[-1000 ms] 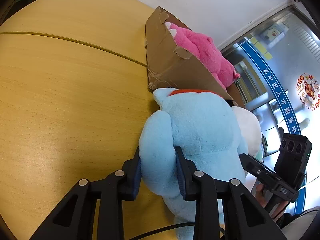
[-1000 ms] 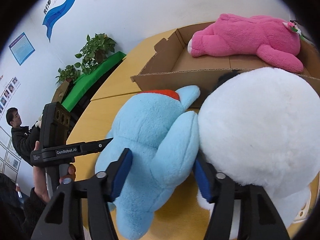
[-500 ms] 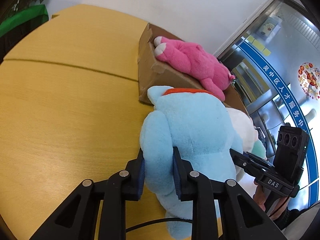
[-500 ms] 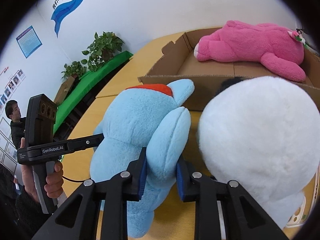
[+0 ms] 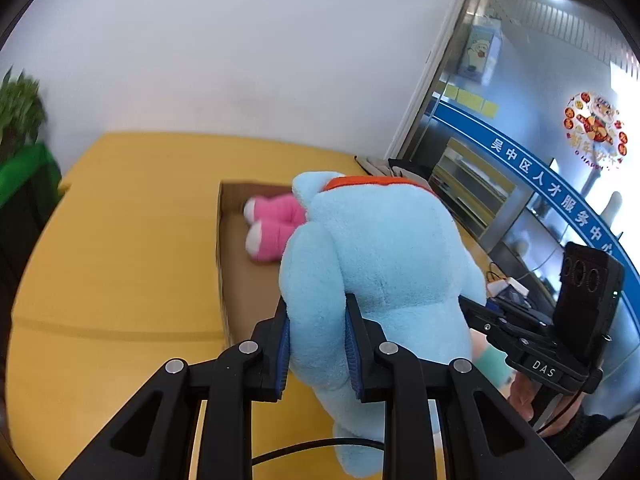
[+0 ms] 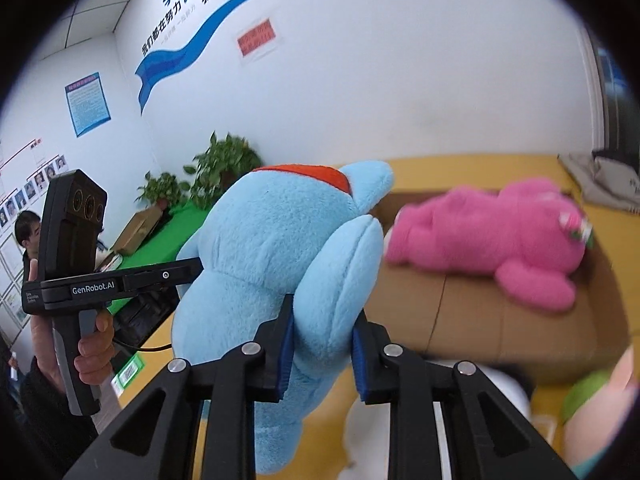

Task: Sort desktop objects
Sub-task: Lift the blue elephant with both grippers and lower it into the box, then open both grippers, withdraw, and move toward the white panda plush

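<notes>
Left wrist view: left gripper [image 5: 318, 350] pinched on one limb of the blue plush toy [image 5: 384, 248], right gripper [image 6: 322, 350] pinched on another, toy hanging clear of the yellow table [image 5: 120, 240] between both, just short of the cardboard box [image 6: 500, 320] holding the pink plush bear [image 6: 492, 236]. Risk, judged: soft limbs slipping from the blue pads [image 5: 283, 354] if pulled apart, dropping toy outside box.
</notes>
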A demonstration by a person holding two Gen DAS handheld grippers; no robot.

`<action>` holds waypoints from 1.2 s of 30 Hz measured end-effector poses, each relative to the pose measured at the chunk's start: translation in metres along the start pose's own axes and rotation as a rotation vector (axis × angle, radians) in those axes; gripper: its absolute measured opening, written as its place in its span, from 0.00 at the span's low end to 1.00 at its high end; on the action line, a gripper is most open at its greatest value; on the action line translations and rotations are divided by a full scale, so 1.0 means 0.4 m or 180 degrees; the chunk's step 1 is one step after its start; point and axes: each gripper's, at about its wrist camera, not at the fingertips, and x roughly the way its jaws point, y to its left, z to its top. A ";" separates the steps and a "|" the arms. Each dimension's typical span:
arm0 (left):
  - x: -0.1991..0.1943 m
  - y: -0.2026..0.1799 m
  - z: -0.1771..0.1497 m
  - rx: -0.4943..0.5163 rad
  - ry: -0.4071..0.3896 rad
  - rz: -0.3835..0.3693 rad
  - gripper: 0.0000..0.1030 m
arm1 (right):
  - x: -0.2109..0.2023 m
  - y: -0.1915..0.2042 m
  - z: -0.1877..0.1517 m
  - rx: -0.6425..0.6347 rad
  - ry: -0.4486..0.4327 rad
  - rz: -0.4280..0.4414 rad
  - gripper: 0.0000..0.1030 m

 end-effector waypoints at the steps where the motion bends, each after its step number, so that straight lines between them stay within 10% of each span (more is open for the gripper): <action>1: 0.030 -0.001 0.042 0.0050 0.0013 0.0034 0.23 | 0.017 -0.017 0.028 -0.0010 -0.0016 -0.0060 0.23; 8: 0.269 0.060 0.169 0.0094 0.0330 0.0334 0.23 | 0.233 -0.157 0.134 0.0095 0.0332 -0.0316 0.22; 15: 0.482 0.208 0.085 -0.0239 0.0866 0.0585 0.23 | 0.502 -0.245 0.059 0.0305 0.1314 -0.0213 0.22; 22: 0.494 0.222 0.047 -0.0193 0.0925 0.0716 0.25 | 0.576 -0.225 0.029 0.0165 0.1818 -0.0161 0.27; 27: 0.482 0.206 0.031 -0.0155 0.0874 0.0730 0.33 | 0.550 -0.245 0.022 0.0277 0.1744 -0.0217 0.44; 29: 0.470 0.197 0.024 -0.0167 0.0820 0.0725 0.38 | 0.501 -0.273 0.039 0.0406 0.1476 -0.0241 0.73; 33: 0.356 0.149 0.030 -0.0191 0.0364 0.1008 0.84 | 0.386 -0.326 0.074 0.0677 0.0853 -0.0299 0.80; 36: 0.235 0.088 0.028 -0.0177 -0.0003 0.1024 0.98 | 0.254 -0.338 0.081 0.0771 0.0371 -0.0358 0.85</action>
